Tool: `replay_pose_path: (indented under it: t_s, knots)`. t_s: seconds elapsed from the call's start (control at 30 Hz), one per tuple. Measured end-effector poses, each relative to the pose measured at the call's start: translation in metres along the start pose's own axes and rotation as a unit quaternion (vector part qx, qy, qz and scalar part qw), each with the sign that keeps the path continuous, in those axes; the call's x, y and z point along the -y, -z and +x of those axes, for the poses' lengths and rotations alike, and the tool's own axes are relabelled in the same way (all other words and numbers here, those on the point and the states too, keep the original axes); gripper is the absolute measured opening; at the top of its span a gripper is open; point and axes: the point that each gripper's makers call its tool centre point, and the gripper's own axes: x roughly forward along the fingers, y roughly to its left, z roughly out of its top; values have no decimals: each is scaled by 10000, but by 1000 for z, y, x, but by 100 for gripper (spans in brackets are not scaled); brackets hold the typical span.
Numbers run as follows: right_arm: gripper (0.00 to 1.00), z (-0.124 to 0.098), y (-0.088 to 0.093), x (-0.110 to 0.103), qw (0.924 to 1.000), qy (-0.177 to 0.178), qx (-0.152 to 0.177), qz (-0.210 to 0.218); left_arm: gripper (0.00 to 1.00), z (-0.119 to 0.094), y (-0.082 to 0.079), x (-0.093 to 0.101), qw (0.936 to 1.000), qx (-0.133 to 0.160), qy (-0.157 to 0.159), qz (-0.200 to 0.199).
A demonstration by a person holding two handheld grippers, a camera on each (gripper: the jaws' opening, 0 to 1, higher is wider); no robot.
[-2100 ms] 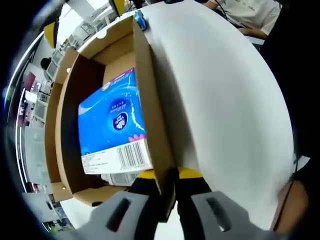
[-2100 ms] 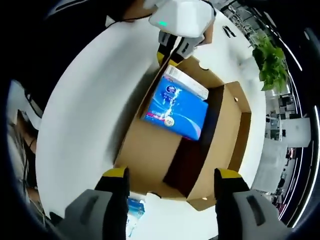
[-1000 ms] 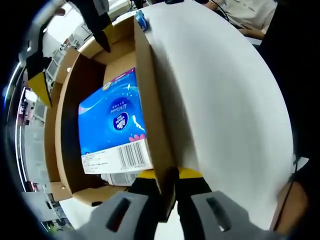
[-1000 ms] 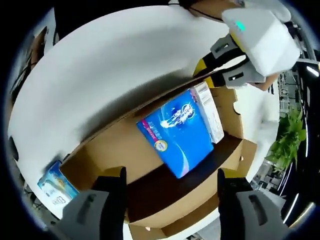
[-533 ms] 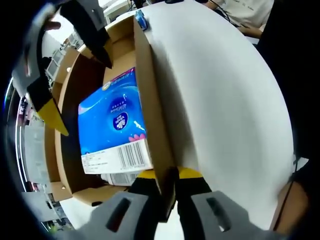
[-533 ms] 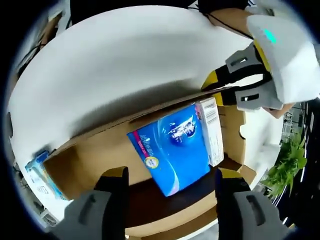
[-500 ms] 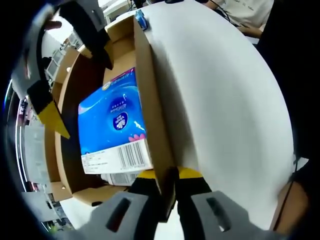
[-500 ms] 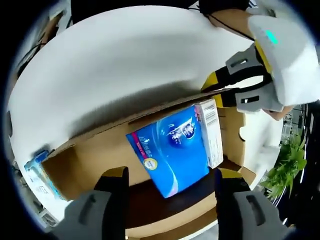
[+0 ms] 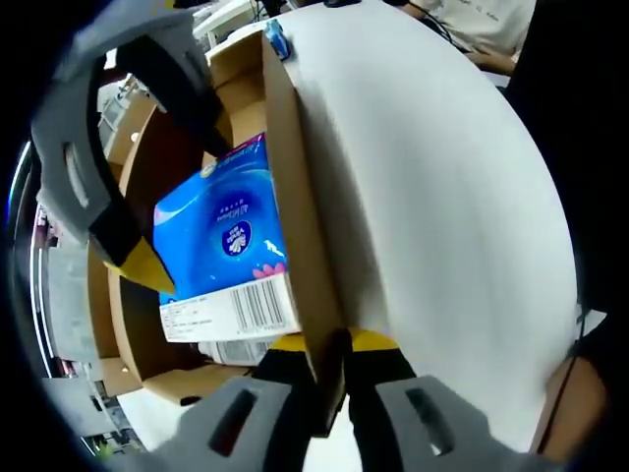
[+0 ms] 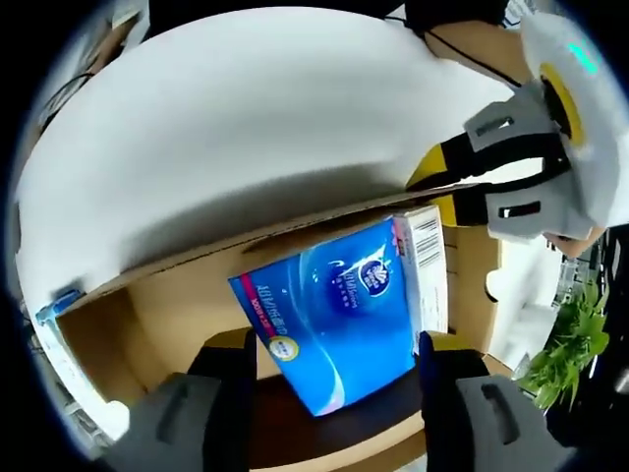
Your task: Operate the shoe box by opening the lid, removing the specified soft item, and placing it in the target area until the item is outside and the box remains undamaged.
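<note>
The left gripper [image 9: 332,346] was clamped on the near wall of the box [image 9: 287,187]. Inside the box, against that wall, lay the blue tissue pack [image 9: 224,251]. The right gripper [image 10: 334,344] had its jaws apart on both sides of the pack. Beyond the box stretched the white table [image 9: 442,197].

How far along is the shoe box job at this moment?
Done: the shoe box stands open, and the left tongs are shut on its side wall. In hand: the right tongs are open, their jaws flanking the blue tissue pack inside the box. Left: close on the pack, lift it out and set it on the white table.
</note>
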Motion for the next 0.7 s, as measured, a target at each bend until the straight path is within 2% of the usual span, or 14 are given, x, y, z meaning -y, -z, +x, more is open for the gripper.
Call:
replay_pose_path:
  t_s: [0.17,0.27,0.47,0.7]
  knots:
    - [67,4,1,-2,9999,-109,21,54,8,0,-1,1,10000,2,1,0]
    - [65,7,-1,-6,9997,-240,5,-80,8,0,-1,1,10000,-3,1,2]
    - [67,11,-4,-5,9991,-346,3,-229,8,0,-1,1,10000,-17,1,3]
    - [67,11,-5,-11,9993,-353,32,-78,8,0,-1,1,10000,-31,-3,8]
